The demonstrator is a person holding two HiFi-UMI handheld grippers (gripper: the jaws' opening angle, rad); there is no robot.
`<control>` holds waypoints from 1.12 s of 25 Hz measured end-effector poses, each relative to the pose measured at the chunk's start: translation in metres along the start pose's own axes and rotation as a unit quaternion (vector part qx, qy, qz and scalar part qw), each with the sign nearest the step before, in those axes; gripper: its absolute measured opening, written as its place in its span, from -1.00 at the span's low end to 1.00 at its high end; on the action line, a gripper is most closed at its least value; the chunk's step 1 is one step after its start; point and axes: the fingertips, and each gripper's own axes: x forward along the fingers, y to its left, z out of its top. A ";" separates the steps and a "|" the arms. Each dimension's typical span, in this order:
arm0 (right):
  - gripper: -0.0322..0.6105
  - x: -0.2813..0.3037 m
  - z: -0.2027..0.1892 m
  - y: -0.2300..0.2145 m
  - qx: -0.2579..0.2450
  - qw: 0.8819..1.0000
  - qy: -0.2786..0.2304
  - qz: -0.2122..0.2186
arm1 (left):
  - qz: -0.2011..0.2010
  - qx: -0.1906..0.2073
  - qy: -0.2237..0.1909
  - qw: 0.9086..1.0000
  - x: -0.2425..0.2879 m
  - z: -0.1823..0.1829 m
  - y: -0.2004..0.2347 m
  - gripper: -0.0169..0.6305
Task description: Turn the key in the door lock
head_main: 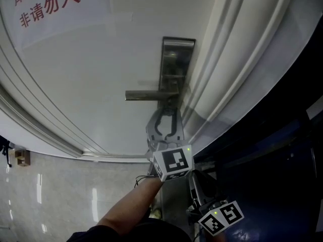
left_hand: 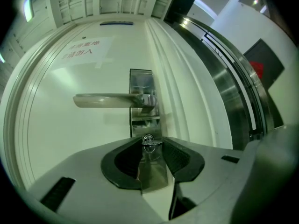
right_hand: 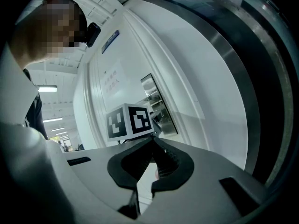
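Key is sitting in the lock, in the keyhole at the bottom of the metal lock plate, right below the door handle. So the lock's the only thing here holding anything, and what's in it is the key.

The left gripper is on it. It points pretty much level at the door, with its two tips pinching the head of the key, one from each side. The gap between them is just the width of the key. From the head view you can see its fingers reaching up under the handle, and its marker cube sits on the end of the person's forearm.

The right gripper hangs back, lower down and off to the right. Its tips are pressed together with nothing between them, and it's looking at the back of the left one's cube.

The handle sticks out level to the left. Further up the door there's a paper sign with red characters. Pale glossy floor tiles show below the door, and it's dark off to the right of the frame.
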 end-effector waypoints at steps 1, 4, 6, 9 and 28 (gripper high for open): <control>-0.86 0.000 0.000 0.001 -0.001 1.000 0.000 0.001 | 0.002 0.000 0.001 1.000 0.001 0.000 0.000 -0.56; -0.86 -0.002 0.001 0.002 -0.002 1.000 -0.001 0.000 | 0.004 0.002 0.005 1.000 0.005 0.001 -0.001 -0.56; -0.86 -0.004 0.001 0.001 -0.002 1.000 -0.002 -0.001 | 0.004 0.005 0.007 1.000 0.006 0.000 -0.001 -0.56; -0.86 -0.005 -0.001 0.000 -0.001 1.000 -0.001 -0.001 | -0.001 0.016 0.009 1.000 0.007 0.000 -0.002 -0.56; -0.86 0.004 -0.004 0.001 0.003 1.000 0.002 0.002 | -0.025 0.024 0.050 0.998 0.031 -0.007 0.000 -0.54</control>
